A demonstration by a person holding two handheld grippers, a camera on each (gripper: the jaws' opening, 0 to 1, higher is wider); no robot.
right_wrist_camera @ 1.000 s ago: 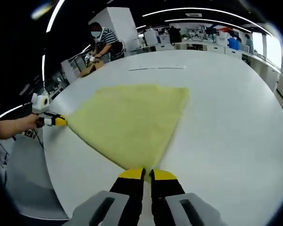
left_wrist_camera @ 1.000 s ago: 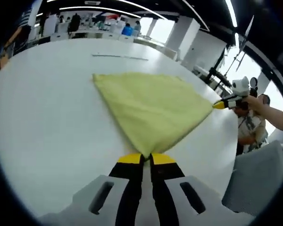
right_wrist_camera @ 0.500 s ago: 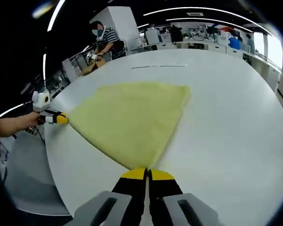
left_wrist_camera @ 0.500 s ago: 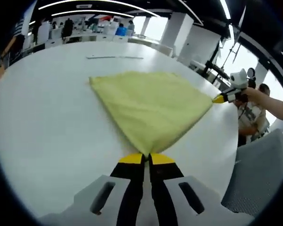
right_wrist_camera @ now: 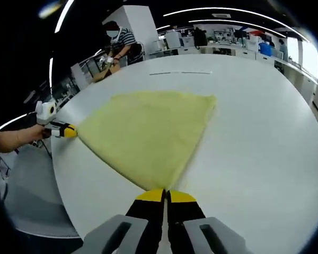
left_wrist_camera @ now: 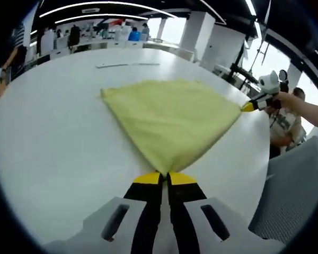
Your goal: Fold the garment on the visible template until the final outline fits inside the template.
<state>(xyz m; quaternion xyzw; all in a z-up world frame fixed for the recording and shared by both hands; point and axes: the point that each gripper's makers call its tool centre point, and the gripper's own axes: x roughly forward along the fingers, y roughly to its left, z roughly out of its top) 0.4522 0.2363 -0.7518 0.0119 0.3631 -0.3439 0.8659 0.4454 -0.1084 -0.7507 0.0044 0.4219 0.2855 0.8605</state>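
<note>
Garment [left_wrist_camera: 169, 119] spreads flat between corners pinched by left hand-held gripper [left_wrist_camera: 164, 177] and right hand-held gripper [right_wrist_camera: 165, 194].

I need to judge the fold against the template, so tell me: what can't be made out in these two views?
- Template outline: only a faint line on the white table beyond the yellow garment, too small to read.
- Garment corners: pinched between the shut left gripper and right gripper.
- Underside layers: covered by the garment's top layer in both views.

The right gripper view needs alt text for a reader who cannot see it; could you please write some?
A yellow cloth lies spread on a white table, one corner pinched in the right gripper at the bottom. The left gripper holds another corner at the left.
</note>
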